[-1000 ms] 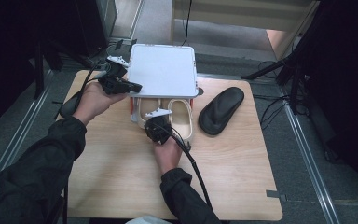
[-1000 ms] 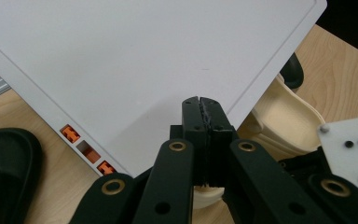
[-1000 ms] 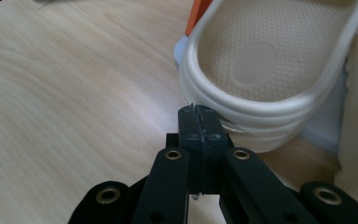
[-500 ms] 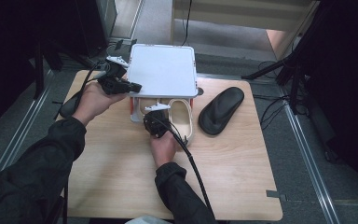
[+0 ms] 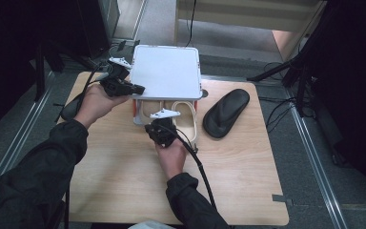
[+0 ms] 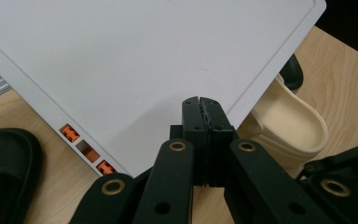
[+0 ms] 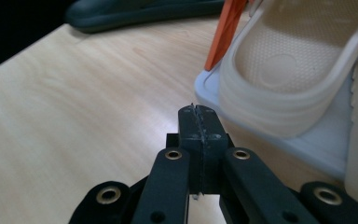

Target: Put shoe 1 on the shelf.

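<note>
- Black slipper [image 5: 72,106] at far left table edge, mostly hidden behind left hand [image 5: 91,101]; also visible bottom left in left gripper view [image 6: 7,158].
- Left gripper [image 5: 132,89] at left edge of white rack top [image 5: 167,71], jaws pressed together, nothing between them; tips over the white panel [image 6: 135,70] in left gripper view.
- Two-tier shoe rack, white top shelf [image 5: 167,71] on orange posts [image 5: 134,110], near table's back middle.
- Cream slippers [image 5: 185,119] on lower shelf under the top panel, toe ends poking out toward the person; one seen close in right gripper view [image 7: 298,70] on white lower tray [image 7: 317,144].
- Right gripper [image 5: 156,130] just in front of rack, near cream pair, jaws together and empty; in own view tips [image 7: 199,122] just short of tray edge, above bare wood table [image 5: 124,181].
- Second black slipper [image 5: 226,112] lying on table right of rack, apart from it.
</note>
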`<action>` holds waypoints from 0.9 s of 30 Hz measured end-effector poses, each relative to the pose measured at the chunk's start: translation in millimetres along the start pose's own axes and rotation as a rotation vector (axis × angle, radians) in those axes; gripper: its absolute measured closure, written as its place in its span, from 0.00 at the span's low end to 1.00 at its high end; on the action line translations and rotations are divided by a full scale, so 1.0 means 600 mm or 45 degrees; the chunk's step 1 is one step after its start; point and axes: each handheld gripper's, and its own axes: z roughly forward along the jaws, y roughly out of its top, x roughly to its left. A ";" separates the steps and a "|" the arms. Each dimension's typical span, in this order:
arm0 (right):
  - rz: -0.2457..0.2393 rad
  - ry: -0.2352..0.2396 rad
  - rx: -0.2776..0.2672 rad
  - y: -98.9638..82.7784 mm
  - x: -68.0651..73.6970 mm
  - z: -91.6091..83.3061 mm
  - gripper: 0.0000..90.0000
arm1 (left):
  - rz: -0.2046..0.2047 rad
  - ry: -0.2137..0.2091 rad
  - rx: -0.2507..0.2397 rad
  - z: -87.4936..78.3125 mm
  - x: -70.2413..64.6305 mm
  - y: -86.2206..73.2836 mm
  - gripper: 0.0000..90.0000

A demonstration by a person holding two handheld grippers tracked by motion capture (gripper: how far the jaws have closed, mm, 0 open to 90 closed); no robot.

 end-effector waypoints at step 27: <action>0.010 0.026 0.030 -0.136 -0.123 -0.183 1.00 | 0.017 0.012 0.019 0.000 -0.002 0.003 1.00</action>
